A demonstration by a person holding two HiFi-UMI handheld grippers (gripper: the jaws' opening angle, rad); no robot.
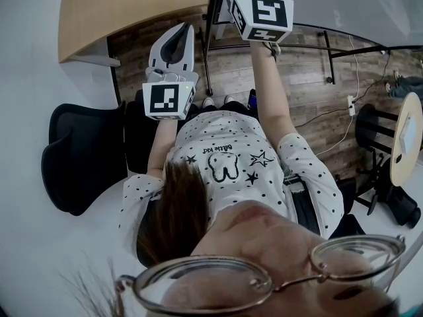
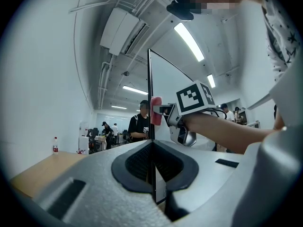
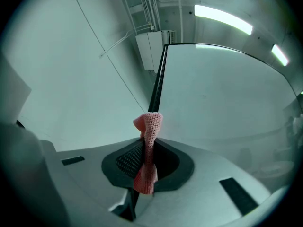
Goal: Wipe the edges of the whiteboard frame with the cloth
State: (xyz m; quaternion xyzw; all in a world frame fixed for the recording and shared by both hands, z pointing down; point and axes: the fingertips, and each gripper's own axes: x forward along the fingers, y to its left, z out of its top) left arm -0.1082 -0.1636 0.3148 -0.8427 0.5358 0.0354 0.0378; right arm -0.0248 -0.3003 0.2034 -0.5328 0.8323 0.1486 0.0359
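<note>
Whiteboard [image 3: 227, 98]: smooth, glossy white panel, taking up the R half of the right gripper view. Frame [image 3: 158, 79]: thin dark strip w/ a squared corner, running along the panel's edge. In the left gripper view it is showing edge-on as a narrow black line.

Left tool [image 2: 152, 161]: matte light-grey moulded body w/ dark ribbed pads. Its jaws are sitting narrow and pinching the frame edge, which is passing straight betw. the pads.

Right tool [image 3: 143, 161]: same grey body and ribbed pads. Its jaws are clamping the cloth and lining up w/ the frame. In the left gripper view this tool is sitting further along the same frame edge, apart from the left tool, w/ the cloth touching the strip. Its marker cube [image 2: 195, 97] is showing a white face w/ a black square pattern.

Cloth [image 3: 147, 145]: pink, knitted, folded into a twisted strip. The upper end is sticking out past the pads and pressing on the frame. The lower end is trailing behind the pads.
</note>
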